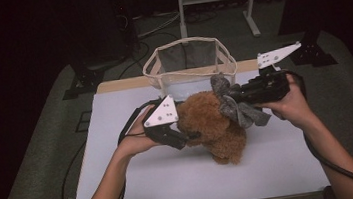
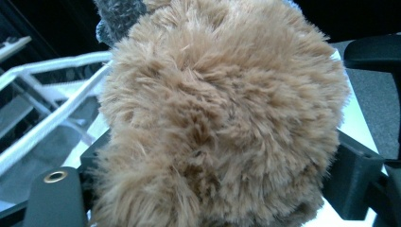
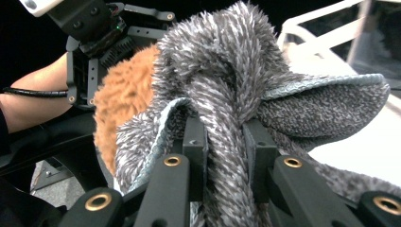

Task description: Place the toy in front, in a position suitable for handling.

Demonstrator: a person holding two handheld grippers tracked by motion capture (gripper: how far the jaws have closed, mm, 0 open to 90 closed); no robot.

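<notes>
- In the middle of the tabletop (image 1: 139, 184), just in front of the fabric basket (image 1: 188, 60), lies the brown plush toy (image 1: 212, 125), with the gray cloth (image 1: 233, 105) draped on its right side.
- The left claw (image 1: 181, 136) has the toy between its jaws, but I cannot tell if the pads press the fur. With so loose a hold the toy could slip out and roll on the tabletop.
- The right claw (image 3: 226, 156) is closed tight on a fold of the cloth. If this hand pulls toward the basket now, the cloth may drag the toy with it, because the rough fibers cling to the fur.
- The cloth hangs loose to the right; its free end could catch on the rim of the basket and stay outside.
</notes>
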